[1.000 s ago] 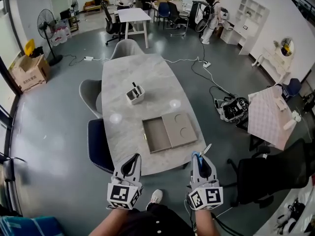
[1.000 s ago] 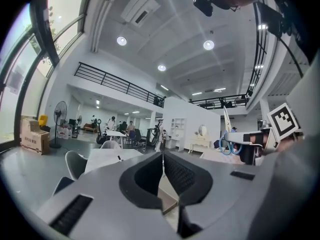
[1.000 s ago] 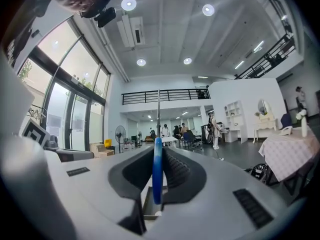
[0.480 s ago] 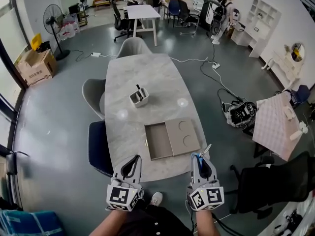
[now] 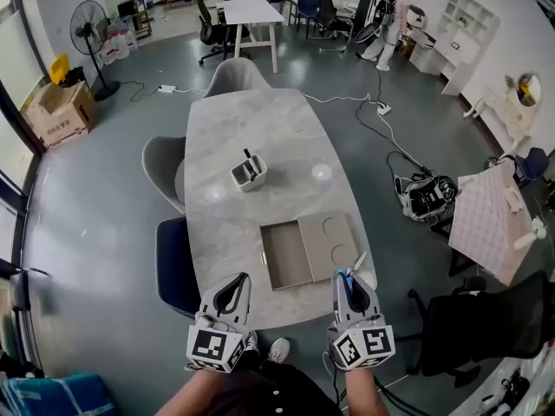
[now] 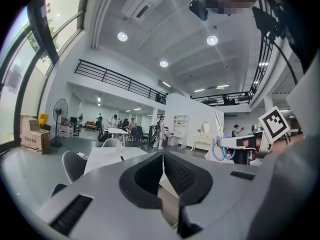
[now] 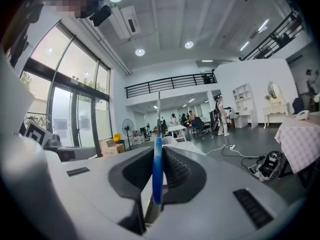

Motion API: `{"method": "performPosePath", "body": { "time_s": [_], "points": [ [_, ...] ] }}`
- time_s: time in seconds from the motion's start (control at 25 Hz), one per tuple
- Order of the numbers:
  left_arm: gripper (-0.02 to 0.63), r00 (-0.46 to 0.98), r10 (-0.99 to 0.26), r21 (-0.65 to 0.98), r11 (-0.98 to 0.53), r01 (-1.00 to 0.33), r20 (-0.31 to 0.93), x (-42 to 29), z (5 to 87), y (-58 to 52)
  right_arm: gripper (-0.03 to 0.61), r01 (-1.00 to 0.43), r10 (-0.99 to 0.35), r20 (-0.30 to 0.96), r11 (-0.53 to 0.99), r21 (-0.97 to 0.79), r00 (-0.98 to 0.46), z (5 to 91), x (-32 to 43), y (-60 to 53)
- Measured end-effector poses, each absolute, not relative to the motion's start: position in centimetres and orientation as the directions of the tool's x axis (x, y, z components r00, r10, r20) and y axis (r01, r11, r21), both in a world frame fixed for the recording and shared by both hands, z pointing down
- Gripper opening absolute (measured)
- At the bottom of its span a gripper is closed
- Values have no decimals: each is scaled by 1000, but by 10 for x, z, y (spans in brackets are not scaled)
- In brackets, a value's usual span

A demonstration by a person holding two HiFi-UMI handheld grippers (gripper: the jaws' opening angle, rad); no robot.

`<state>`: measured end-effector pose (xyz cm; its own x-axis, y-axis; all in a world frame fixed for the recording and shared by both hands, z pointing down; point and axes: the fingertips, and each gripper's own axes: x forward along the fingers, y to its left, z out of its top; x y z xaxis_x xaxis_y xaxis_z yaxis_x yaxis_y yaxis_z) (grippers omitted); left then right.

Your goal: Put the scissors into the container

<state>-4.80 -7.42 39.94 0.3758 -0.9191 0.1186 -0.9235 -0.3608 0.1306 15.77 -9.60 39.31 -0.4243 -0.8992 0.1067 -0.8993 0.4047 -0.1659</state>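
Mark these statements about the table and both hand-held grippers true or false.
1. The right hand-held gripper is shut on the scissors. True.
2. The left hand-held gripper holds a pen. False: its jaws are together with nothing between them.
3. The scissors lie in the white container. False: the right hand-held gripper holds them, apart from it.
4. A flat open box lies on the table, nearer the person than the white container. True.

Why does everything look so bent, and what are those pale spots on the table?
Head view: a wide lens bows the room's edges; the two pale spots on the table look like reflected ceiling lights. Left gripper view: stronger fisheye, dark corners, curved railing. Right gripper view: same fisheye; the scissors sit so close they look slightly soft.
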Motion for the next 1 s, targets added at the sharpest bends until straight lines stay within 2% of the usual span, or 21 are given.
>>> {"method": "performPosePath", "body": {
  "time_s": [0.52, 1.0],
  "points": [
    [18, 435, -868, 215, -389, -896, 240, -52, 462, -115, 38, -844, -780, 337, 436, -312, -528, 487, 109, -147],
    [18, 480, -810, 278, -402, -872, 337, -40, 542, -142, 38, -797, -605, 528, 365, -481, -596, 613, 70, -177]
  ]
}}
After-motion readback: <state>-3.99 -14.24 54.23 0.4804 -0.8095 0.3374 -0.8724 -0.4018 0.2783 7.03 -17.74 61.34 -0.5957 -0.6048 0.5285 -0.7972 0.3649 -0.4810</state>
